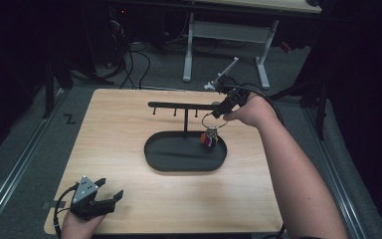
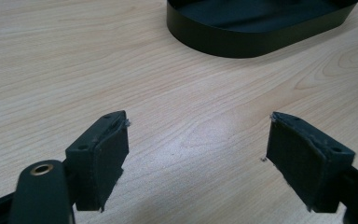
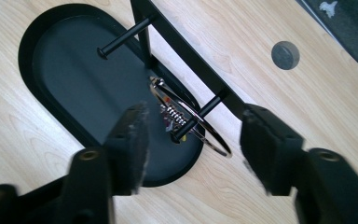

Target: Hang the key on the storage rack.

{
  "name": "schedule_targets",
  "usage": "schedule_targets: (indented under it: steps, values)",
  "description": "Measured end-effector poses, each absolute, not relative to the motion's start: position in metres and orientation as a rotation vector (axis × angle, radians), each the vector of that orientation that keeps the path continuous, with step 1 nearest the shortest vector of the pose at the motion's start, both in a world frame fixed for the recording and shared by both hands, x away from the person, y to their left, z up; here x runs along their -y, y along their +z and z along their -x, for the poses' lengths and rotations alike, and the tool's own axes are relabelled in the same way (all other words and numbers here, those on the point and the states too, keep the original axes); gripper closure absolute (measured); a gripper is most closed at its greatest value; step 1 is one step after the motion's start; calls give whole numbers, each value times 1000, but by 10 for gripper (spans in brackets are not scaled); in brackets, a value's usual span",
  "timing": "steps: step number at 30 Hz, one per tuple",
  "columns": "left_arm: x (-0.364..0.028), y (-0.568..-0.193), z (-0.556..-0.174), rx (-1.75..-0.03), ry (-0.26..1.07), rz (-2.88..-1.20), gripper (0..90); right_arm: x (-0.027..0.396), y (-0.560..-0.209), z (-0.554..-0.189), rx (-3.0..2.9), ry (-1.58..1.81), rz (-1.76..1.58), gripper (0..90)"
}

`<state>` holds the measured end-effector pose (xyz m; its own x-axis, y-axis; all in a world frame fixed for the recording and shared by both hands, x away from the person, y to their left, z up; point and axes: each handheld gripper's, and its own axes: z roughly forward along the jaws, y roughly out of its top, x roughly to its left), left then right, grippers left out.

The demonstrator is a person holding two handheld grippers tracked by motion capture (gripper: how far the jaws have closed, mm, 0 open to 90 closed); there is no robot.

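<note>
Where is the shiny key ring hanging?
In the high view the key ring hangs on the rack's right-end peg, above the black tray, just by the right gripper.

A light wooden bench stands on grey carpet floor in a dim room. Beyond the bench, a white-legged desk stands among dark cables. Metal floor rails run alongside the bench.

no readable text, labels, brands or numbers on anything in view
</note>
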<state>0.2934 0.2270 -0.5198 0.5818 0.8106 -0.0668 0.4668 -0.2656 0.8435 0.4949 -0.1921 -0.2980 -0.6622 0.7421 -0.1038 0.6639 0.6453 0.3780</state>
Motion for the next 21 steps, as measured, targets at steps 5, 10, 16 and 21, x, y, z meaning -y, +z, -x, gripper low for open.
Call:
schedule_targets:
  steps: [5,10,16,21]
  values:
    - [-226,-520,-293,-1024,481,-1919,212,192,-297,-492,-2600,468,-1170,231]
    - [-227,-520,-293,-1027,480,-1912,212,189,-304,-488,-2601,445,-1144,167]
    - [-226,-520,-293,-1022,485,-1911,212,191,-313,-485,-2580,430,-1147,158]
    - [-225,-520,-294,-1016,484,-1912,209,196,-318,-484,-2561,458,-1200,158]
